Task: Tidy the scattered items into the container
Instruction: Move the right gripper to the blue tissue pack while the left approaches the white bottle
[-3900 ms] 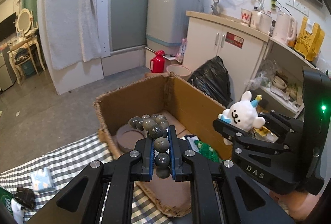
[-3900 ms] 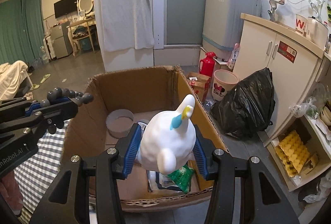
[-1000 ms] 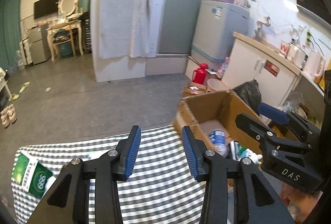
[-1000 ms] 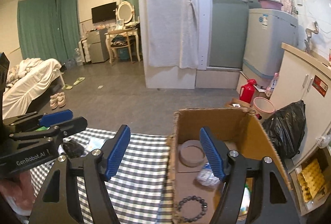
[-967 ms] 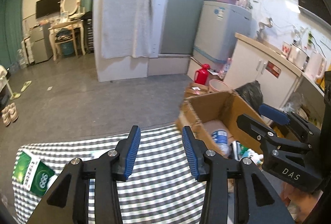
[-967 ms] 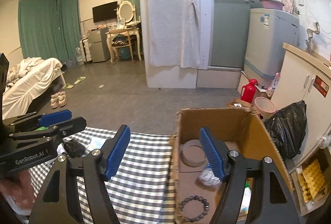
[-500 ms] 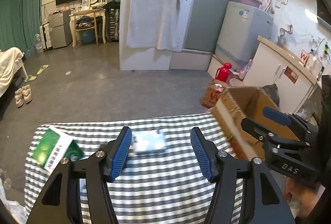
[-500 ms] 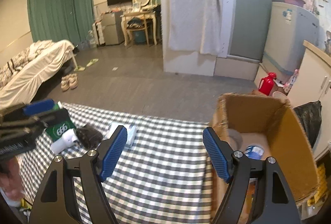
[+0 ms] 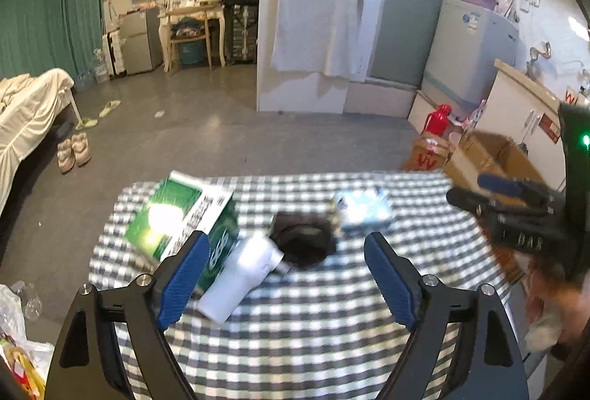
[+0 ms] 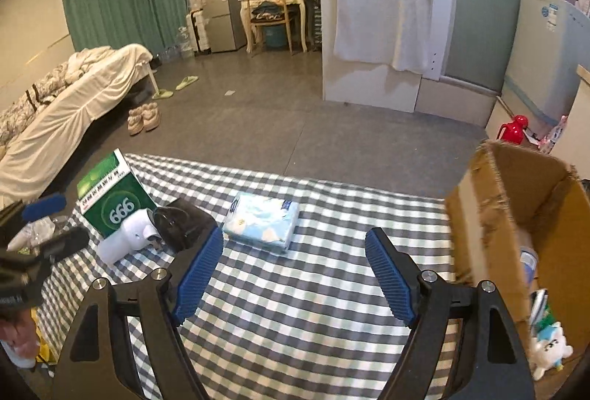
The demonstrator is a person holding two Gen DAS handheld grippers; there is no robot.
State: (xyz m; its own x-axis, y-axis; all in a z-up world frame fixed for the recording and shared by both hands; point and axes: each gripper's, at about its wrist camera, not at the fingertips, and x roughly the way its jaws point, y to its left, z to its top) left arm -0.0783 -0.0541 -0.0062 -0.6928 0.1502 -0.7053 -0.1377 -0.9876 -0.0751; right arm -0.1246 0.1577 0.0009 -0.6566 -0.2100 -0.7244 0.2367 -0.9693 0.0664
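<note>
On the checked tablecloth [image 9: 295, 326] lie a green box [image 9: 177, 211], a white bottle-like item [image 9: 239, 274], a black rounded item [image 9: 302, 241] and a pale blue tissue pack [image 9: 363, 210]. My left gripper [image 9: 284, 274] hovers over the white and black items, its jaws opening, nothing between them. My right gripper [image 10: 295, 271] hangs above the cloth just this side of the tissue pack [image 10: 263, 221], jaws opening, empty. The cardboard box [image 10: 516, 215] stands at the table's right end, with a white plush toy [image 10: 549, 348] inside.
The right gripper's body [image 9: 523, 215] shows at the right of the left wrist view, the left one's [image 10: 33, 252] at the left of the right wrist view. Beyond the table: grey floor, a bed [image 10: 55, 104], a red flask [image 10: 512, 128], a washing machine [image 9: 472, 49].
Both grippers have swung left from the cardboard box to the items on the cloth and come lower. Both sets of jaws stand wider. The bead bracelet and plush toy held earlier are gone from them.
</note>
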